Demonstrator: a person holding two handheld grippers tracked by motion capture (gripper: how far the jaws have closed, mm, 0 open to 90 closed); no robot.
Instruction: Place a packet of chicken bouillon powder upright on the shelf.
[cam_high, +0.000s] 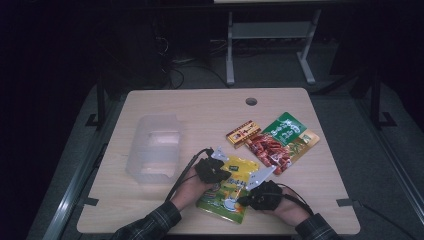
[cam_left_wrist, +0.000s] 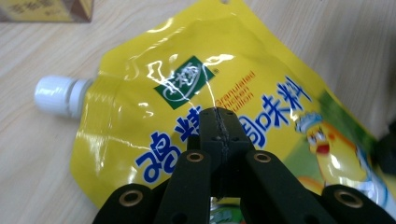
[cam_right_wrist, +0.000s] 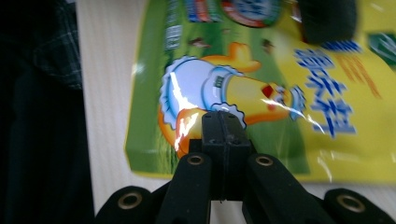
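Observation:
A yellow spouted pouch of chicken bouillon (cam_high: 231, 189) lies flat near the table's front edge, between my two hands. In the left gripper view its white cap (cam_left_wrist: 56, 95) points left and my left gripper (cam_left_wrist: 218, 114) is shut, its tips over the pouch's (cam_left_wrist: 140, 93) printed upper part with nothing between them. My left gripper (cam_high: 226, 175) sits at the pouch's upper left. My right gripper (cam_high: 242, 200) comes in from the lower right. In the right gripper view it (cam_right_wrist: 223, 116) is shut and empty over the cartoon chicken on the pouch (cam_right_wrist: 261, 93). Whether either tip touches the pouch I cannot tell.
A clear plastic container (cam_high: 154, 147) stands on the table's left half. Behind the pouch lie a small red and yellow box (cam_high: 243, 133), a red-brown snack packet (cam_high: 270, 150) and a green packet (cam_high: 286, 129). A cable hole (cam_high: 251, 101) sits near the far edge.

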